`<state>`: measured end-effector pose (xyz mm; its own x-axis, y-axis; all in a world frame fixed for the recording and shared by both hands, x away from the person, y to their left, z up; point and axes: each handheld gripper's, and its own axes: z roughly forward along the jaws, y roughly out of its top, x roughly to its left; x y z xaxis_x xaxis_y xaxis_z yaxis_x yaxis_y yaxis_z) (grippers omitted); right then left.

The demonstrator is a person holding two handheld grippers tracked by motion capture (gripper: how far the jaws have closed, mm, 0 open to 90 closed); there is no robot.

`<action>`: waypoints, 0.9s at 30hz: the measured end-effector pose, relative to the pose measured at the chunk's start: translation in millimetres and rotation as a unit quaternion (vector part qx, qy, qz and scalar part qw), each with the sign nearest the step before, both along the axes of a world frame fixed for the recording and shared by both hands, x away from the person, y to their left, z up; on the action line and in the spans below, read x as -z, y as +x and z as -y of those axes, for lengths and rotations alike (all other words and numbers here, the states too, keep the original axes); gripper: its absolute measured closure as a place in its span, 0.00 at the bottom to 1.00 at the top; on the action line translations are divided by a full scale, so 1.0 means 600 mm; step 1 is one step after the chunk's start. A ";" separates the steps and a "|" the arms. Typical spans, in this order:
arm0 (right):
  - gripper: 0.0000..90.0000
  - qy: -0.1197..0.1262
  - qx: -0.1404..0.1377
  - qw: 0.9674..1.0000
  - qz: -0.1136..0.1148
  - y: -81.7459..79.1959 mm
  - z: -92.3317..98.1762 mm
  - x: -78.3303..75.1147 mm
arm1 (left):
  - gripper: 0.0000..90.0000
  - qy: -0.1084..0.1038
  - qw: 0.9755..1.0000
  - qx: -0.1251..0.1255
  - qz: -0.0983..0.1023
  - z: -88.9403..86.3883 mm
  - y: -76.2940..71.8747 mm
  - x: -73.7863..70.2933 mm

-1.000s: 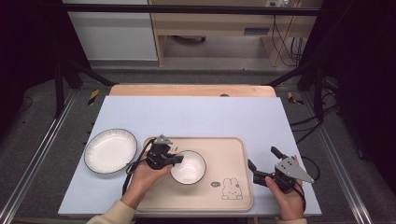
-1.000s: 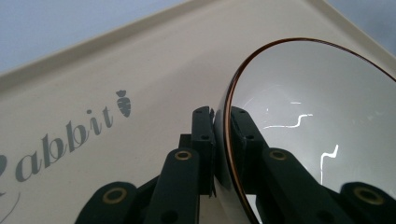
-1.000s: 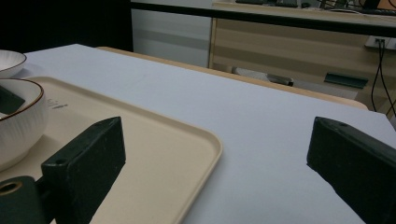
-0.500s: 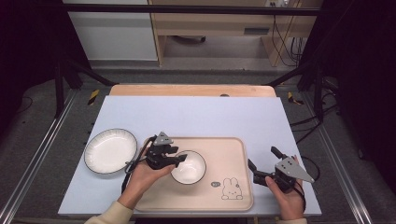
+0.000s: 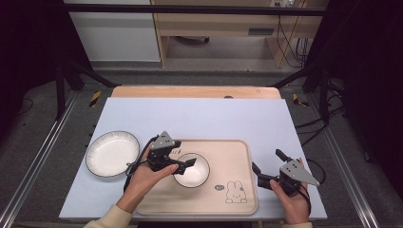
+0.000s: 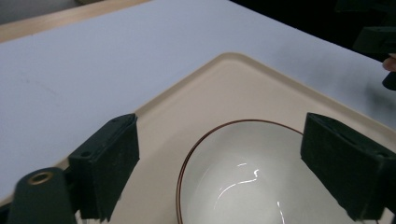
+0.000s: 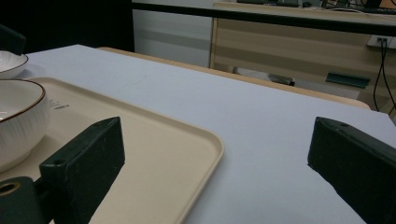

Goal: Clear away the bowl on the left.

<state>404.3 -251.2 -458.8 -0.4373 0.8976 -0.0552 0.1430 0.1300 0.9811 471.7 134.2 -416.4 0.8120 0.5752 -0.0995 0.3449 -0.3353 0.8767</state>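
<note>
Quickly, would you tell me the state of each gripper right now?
Left gripper: open, jaws just opened, over the bowl, gripping nothing.
Right gripper: open, holding nothing.

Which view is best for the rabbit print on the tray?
High view: the rabbit print sits whole at the tray front right corner. The left gripper view has tray and bowl but no print; the right gripper view catches tiny text, not the rabbit.
</note>
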 end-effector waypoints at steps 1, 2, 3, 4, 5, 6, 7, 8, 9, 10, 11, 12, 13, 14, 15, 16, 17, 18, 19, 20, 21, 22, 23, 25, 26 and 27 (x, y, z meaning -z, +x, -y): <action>0.04 0.001 0.000 1.000 -0.001 0.000 0.000 0.000 | 0.10 -0.003 1.000 -0.001 0.003 0.000 0.000 -0.002; 0.04 0.000 0.000 1.000 -0.001 -0.001 0.000 0.000 | 0.09 -0.006 1.000 -0.002 0.005 0.000 -0.001 -0.003; 0.04 0.001 0.000 1.000 -0.001 -0.001 0.000 0.000 | 0.09 -0.008 1.000 -0.002 0.008 0.000 -0.001 -0.005; 0.04 0.001 0.000 1.000 0.001 -0.001 0.000 0.000 | 0.08 -0.010 1.000 0.002 0.012 -0.001 -0.001 -0.006; 0.04 0.001 0.000 1.000 0.000 -0.001 0.001 0.000 | 0.07 -0.012 1.000 0.006 0.016 -0.002 -0.002 -0.007; 0.04 0.001 0.000 1.000 -0.001 0.000 0.001 0.000 | 0.07 -0.014 1.000 0.009 0.020 -0.003 -0.002 -0.008; 0.04 0.001 0.000 1.000 0.000 0.000 0.000 0.000 | 0.07 -0.016 1.000 0.009 0.021 -0.003 -0.002 -0.008; 0.04 0.001 0.001 1.000 0.000 0.000 0.000 0.000 | 0.07 -0.017 1.000 0.008 0.020 -0.004 -0.002 -0.009; 0.04 0.000 0.000 1.000 0.000 0.000 0.000 0.000 | 0.07 -0.016 1.000 0.007 0.022 -0.005 -0.002 -0.010; 0.04 0.001 0.000 1.000 -0.001 0.000 -0.001 0.000 | 0.07 -0.017 1.000 0.007 0.023 -0.006 -0.002 -0.011; 0.04 0.001 0.000 1.000 -0.002 -0.001 -0.001 0.000 | 0.07 -0.017 0.999 0.006 0.027 -0.006 -0.003 -0.012; 0.04 0.001 0.000 1.000 -0.002 -0.001 -0.001 0.000 | 0.07 -0.013 0.999 0.008 0.031 -0.006 -0.003 -0.012; 0.04 0.001 0.000 1.000 -0.001 0.000 -0.001 0.000 | 0.07 -0.010 0.999 0.010 0.035 -0.006 -0.005 -0.012; 0.04 0.002 0.000 1.000 -0.001 0.000 0.000 0.000 | 0.06 -0.010 0.999 0.011 0.040 -0.006 -0.006 -0.012; 0.04 0.002 0.000 1.000 -0.001 0.000 0.000 0.000 | 0.06 -0.011 0.999 0.012 0.040 -0.006 -0.006 -0.012; 0.03 0.004 0.000 1.000 -0.001 0.000 -0.001 0.000 | 0.06 -0.014 0.999 0.012 0.039 -0.007 -0.006 -0.013; 0.03 0.005 0.000 1.000 -0.002 0.000 -0.001 0.000 | 0.06 -0.018 0.999 0.012 0.039 -0.008 -0.006 -0.014; 0.03 0.005 0.000 1.000 -0.002 0.000 -0.001 0.000 | 0.06 -0.019 0.999 0.012 0.040 -0.009 -0.006 -0.014; 0.03 0.006 -0.001 1.000 -0.002 0.000 -0.001 -0.001 | 0.06 -0.023 0.999 0.011 0.040 -0.011 -0.005 -0.015; 0.03 0.006 -0.001 1.000 -0.002 0.000 -0.001 0.000 | 0.06 -0.025 0.999 0.011 0.040 -0.013 -0.004 -0.016; 0.03 0.006 -0.001 1.000 -0.002 0.000 -0.001 -0.001 | 0.06 -0.027 0.999 0.010 0.040 -0.016 -0.004 -0.017; 0.03 0.005 -0.001 1.000 0.000 0.000 0.000 -0.001 | 0.06 -0.027 0.999 0.011 0.040 -0.018 -0.003 -0.018; 0.03 0.006 -0.001 1.000 -0.001 -0.001 0.000 -0.001 | 0.06 -0.029 0.999 0.010 0.040 -0.021 -0.003 -0.020; 0.02 0.005 -0.002 1.000 0.001 -0.001 0.001 -0.001 | 0.05 -0.030 0.999 0.010 0.041 -0.027 -0.002 -0.023; 0.02 0.005 -0.002 1.000 0.001 -0.001 0.000 -0.001 | 0.05 -0.032 0.999 0.011 0.042 -0.030 -0.001 -0.024; 0.02 0.004 -0.002 1.000 0.000 -0.001 0.000 -0.001 | 0.05 -0.033 0.998 0.009 0.046 -0.034 -0.001 -0.027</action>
<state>403.9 -251.3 -457.9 -0.4400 0.8967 -0.0478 0.1426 0.1223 0.9822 471.4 154.6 -400.4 0.8300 0.5543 -0.0616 0.2561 -0.2807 0.9250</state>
